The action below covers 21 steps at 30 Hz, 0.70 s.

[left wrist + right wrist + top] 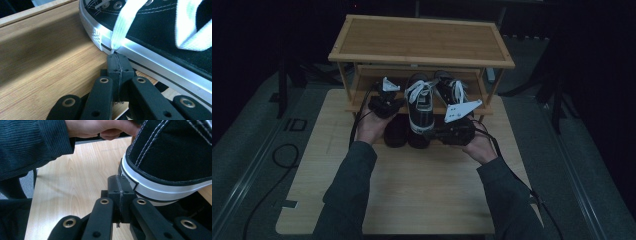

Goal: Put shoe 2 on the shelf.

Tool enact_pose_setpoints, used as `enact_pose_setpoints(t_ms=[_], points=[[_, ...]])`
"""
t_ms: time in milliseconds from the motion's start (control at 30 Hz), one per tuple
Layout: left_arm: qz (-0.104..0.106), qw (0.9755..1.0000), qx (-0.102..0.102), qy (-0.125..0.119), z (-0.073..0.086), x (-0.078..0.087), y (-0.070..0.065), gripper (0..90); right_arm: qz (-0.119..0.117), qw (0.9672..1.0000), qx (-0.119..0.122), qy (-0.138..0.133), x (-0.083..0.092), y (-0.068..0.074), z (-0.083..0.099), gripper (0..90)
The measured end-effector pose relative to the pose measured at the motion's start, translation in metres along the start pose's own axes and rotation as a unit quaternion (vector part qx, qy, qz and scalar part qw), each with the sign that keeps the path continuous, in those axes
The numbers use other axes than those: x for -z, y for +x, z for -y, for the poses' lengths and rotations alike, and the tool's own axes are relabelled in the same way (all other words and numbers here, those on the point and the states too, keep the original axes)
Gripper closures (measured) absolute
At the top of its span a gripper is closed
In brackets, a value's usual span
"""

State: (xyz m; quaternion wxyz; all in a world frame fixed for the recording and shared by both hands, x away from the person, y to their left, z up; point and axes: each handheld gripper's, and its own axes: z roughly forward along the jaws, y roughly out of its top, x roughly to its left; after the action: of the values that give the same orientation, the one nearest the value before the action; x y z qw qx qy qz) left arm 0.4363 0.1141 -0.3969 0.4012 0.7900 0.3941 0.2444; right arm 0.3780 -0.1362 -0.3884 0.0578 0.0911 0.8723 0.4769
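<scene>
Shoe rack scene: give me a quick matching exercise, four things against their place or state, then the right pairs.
Things:
1. left tongs
2. right tongs
3. near sneaker
4. rack top shelf

States:
A. bare bamboo board
B. shut, tips at the white sole's side, under a lace
C. black canvas, white laces, heel sticking out towards the person
D. shut, tips against the heel's sole edge

Pairs: 1-B, 2-D, 3-C, 4-A

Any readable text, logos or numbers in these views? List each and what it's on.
"ID": large dark letters on the grey floor mat left of the table.
Nothing else reads. The black sneaker on the bamboo shoe rack shows no legible brand in the high view or either gripper view. The grey plate on the right hand-held gripper is blank.
</scene>
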Motion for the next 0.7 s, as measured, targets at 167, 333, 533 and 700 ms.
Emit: enact_pose_setpoints(t_ms=[167, 333, 533, 700], points=[[0.000, 1.0000, 0.000, 0.001, 0.000, 0.000, 0.000, 90.0, -0.004, 1.0000, 0.001, -0.004, -0.003, -0.002, 0.000, 90.0], [-0.002, 1.0000, 0.001, 0.001, 0.000, 0.000, -0.001, 90.0, 0.000, 0.9999, 0.004, -0.009, -0.006, -0.002, 0.000, 90.0], [-0.002, 1.0000, 0.000, -0.001, 0.000, 0.000, -0.001, 90.0, 0.027, 0.9995, -0.010, -0.011, -0.010, -0.007, 0.001, 90.0], [0.000, 1.0000, 0.000, -0.002, 0.000, 0.000, 0.000, 90.0, 0.031, 0.9993, -0.018, -0.011, -0.010, -0.012, 0.001, 90.0]])
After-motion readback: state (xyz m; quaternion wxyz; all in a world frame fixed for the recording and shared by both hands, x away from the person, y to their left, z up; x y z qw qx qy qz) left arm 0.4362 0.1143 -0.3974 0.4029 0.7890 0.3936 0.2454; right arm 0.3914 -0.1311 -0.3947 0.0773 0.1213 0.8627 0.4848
